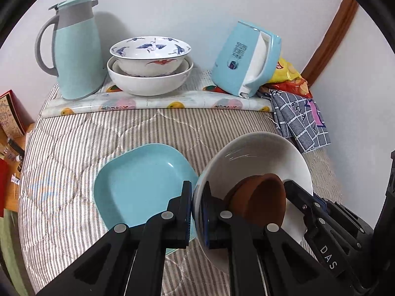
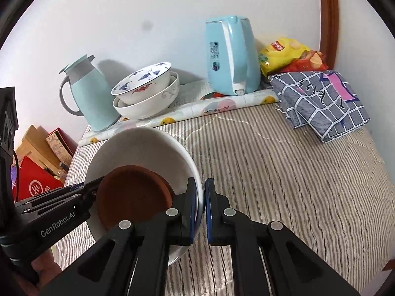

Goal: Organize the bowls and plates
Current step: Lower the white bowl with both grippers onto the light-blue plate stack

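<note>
A white bowl (image 1: 259,157) (image 2: 143,148) is held tilted above the striped cloth, with a small brown dish (image 1: 261,197) (image 2: 133,192) inside it. My left gripper (image 1: 196,209) is shut on the bowl's left rim. My right gripper (image 2: 201,209) is shut on the bowl's right rim; it also shows in the left wrist view (image 1: 296,197). A light blue square plate (image 1: 140,180) lies on the cloth left of the bowl. Two stacked bowls, a blue-patterned one (image 1: 150,54) (image 2: 142,81) in a white one (image 1: 148,81) (image 2: 148,103), stand at the back.
A teal jug (image 1: 76,49) (image 2: 91,93) and a blue kettle (image 1: 244,59) (image 2: 232,56) stand on a fruit-print mat (image 1: 158,103) by the wall. A checked cloth (image 1: 301,120) (image 2: 321,101) and snack bags (image 2: 286,54) lie at the back right. Boxes (image 2: 39,162) sit left.
</note>
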Demonstrator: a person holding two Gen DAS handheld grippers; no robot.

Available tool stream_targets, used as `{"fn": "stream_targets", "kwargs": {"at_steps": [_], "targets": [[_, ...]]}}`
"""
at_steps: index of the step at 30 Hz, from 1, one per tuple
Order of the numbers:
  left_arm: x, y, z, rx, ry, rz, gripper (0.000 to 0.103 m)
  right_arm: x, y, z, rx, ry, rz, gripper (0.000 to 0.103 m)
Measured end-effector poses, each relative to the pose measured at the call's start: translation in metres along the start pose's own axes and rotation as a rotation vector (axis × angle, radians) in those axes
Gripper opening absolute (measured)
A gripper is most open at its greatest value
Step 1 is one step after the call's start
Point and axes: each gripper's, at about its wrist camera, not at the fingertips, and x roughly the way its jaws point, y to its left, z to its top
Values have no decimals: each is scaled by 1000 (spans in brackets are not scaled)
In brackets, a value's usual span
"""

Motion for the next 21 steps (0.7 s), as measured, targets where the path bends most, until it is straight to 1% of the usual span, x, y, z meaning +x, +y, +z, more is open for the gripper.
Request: {"fn": "stream_targets", "kwargs": {"at_steps": [21], "targets": [[10,38,4,-45,10,36,8,28,31,2,-41,27,23,7]]}}
